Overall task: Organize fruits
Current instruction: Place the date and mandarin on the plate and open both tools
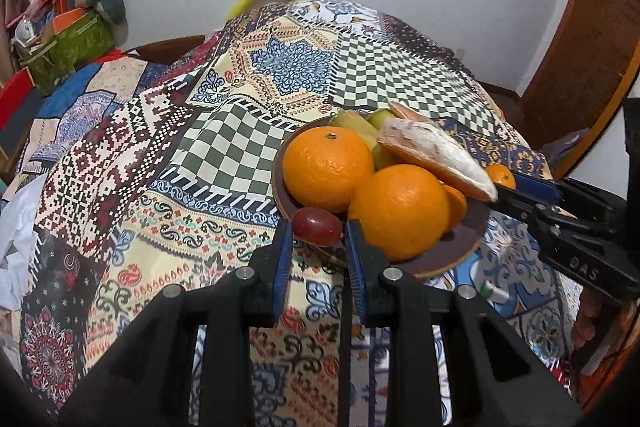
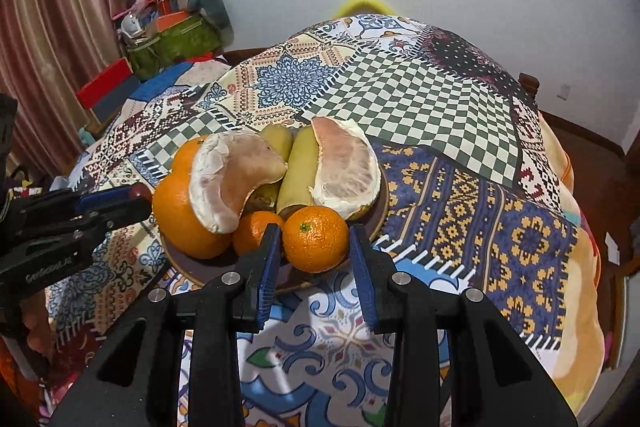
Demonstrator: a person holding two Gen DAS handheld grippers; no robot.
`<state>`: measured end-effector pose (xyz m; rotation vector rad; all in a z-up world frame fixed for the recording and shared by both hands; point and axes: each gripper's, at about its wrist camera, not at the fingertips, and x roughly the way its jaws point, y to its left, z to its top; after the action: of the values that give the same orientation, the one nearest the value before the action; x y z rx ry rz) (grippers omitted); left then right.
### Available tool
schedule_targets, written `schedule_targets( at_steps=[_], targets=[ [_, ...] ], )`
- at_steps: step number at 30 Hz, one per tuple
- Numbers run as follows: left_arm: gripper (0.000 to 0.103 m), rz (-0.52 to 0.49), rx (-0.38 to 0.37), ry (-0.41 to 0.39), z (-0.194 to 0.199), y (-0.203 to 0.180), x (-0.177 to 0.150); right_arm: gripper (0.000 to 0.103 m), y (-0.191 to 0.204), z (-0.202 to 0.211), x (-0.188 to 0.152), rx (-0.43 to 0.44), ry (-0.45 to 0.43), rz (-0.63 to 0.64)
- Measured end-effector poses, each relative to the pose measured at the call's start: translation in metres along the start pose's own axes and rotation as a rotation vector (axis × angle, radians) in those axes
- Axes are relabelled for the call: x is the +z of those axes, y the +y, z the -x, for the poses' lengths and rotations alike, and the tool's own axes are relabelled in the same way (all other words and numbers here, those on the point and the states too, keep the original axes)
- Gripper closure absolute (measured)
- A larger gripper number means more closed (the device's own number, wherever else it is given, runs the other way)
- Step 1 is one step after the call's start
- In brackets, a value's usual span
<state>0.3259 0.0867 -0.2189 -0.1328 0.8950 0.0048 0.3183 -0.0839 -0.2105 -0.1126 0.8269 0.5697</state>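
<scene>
Left-wrist view showed the left gripper (image 1: pixel 316 233) pinching one dark red grape (image 1: pixel 316 227) between its blue pads at the near rim of a round brown plate (image 1: pixel 452 251). Right of the grape on that plate lay two large oranges (image 1: pixel 328 167), with pale green fruit behind them and a peeled pomelo wedge (image 1: pixel 436 155) resting across the top. Farther right, the right gripper (image 1: pixel 516 187) reached in beside a small mandarin (image 1: pixel 502 175). Under everything lay a patchwork-patterned tablecloth (image 1: pixel 160 155).

Right-wrist view, from left to right, showed the left gripper (image 2: pixel 136 197) at the plate's left edge, a large orange (image 2: pixel 180 215), and two peeled pomelo wedges (image 2: pixel 228 179) flanking two green bananas (image 2: pixel 298 171). At the front sat two small mandarins (image 2: pixel 316 239); the right gripper (image 2: pixel 316 247) was closed on the nearer one, its pads pressed to both sides, at the plate's (image 2: pixel 380 219) near rim.
</scene>
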Motion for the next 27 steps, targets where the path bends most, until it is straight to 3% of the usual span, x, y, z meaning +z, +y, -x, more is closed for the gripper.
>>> schedule_targets(
  at_steps=[17, 27],
  targets=[
    [0.074, 0.032, 0.004, 0.038, -0.019, 0.004, 0.006, 0.071, -0.006, -0.011, -0.002, 0.023, 0.032, -0.011],
    [0.071, 0.027, 0.023, 0.014, -0.006, 0.003, 0.006, 0.065, -0.004, -0.001, 0.001, 0.033, 0.008, -0.01]
  ],
)
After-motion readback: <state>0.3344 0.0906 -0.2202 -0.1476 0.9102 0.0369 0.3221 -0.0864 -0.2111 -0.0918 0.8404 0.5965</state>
